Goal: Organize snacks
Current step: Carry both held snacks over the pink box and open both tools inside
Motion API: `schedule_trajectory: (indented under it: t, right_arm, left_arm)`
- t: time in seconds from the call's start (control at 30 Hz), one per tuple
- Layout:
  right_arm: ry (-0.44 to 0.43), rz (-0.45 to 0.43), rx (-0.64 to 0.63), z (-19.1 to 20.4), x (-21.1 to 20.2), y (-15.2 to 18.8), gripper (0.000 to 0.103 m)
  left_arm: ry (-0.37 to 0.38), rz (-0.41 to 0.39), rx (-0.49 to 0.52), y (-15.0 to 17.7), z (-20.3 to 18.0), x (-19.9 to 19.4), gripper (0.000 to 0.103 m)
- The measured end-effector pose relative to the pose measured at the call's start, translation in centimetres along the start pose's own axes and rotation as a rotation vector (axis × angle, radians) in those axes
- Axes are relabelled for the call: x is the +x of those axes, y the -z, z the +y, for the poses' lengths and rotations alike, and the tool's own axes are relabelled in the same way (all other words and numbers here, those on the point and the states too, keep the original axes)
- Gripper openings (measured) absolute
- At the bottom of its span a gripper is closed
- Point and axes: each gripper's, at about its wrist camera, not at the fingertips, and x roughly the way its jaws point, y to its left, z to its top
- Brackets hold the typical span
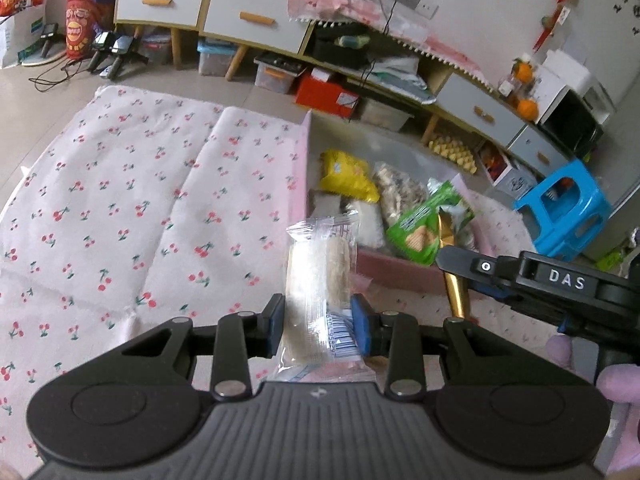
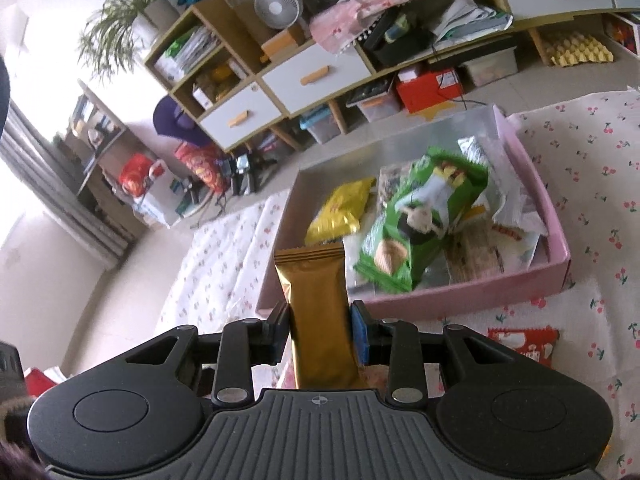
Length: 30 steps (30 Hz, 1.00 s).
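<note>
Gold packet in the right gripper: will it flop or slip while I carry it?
The gold packet probably stays fairly stiff: it stands upright above the right gripper without sagging. Its glossy foil looks slippery, so it may slide. It seems light.

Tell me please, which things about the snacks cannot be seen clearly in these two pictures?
- Clear packet in the left gripper: its print is too small to read.
- Gold packet in the right gripper: lower end hidden behind the gripper body.
- Pink box: snacks under the green bag are covered.
- Red packet: partly behind the gripper.
</note>
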Motion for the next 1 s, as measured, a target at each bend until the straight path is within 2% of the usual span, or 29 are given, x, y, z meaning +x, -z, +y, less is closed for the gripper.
schedule_trajectory:
  t: [0.17,0.37,0.53,0.63,0.87,1.0]
  right_arm:
    - [-0.003,-0.062,0.053,-0.4,-0.2,-1.5,0.032]
    - [0.013,-0.131,0.088,-0.9,0.3,-3.3,0.032]
    - [0.013,-0.148,0.117,-1.3,1.5,-4.9,0.032]
    - [0.01,-0.149,0.137,-1.7,2.5,-5.8,0.032]
    - [0.013,-0.142,0.196,-3.4,5.2,-6.8,0.032]
    - [-0.006,-0.147,0.201,-3.7,6.2,-7.0,0.032]
  left_arm:
    - [0.032,-0.033,-0.024,-1.0,-0.7,0.5,0.032]
    - [0.104,-0.061,-0.053,-2.2,-1.6,2.2,0.032]
    - [0.149,-0.105,-0.08,-3.2,-2.3,4.0,0.032]
    - [0.116,-0.119,-0.062,-3.5,-2.9,5.3,0.032]
    - [0.039,-0.125,-0.111,-3.6,-2.5,7.0,0.032]
    - [0.05,-0.135,-0.145,-3.8,-2.4,7.4,0.032]
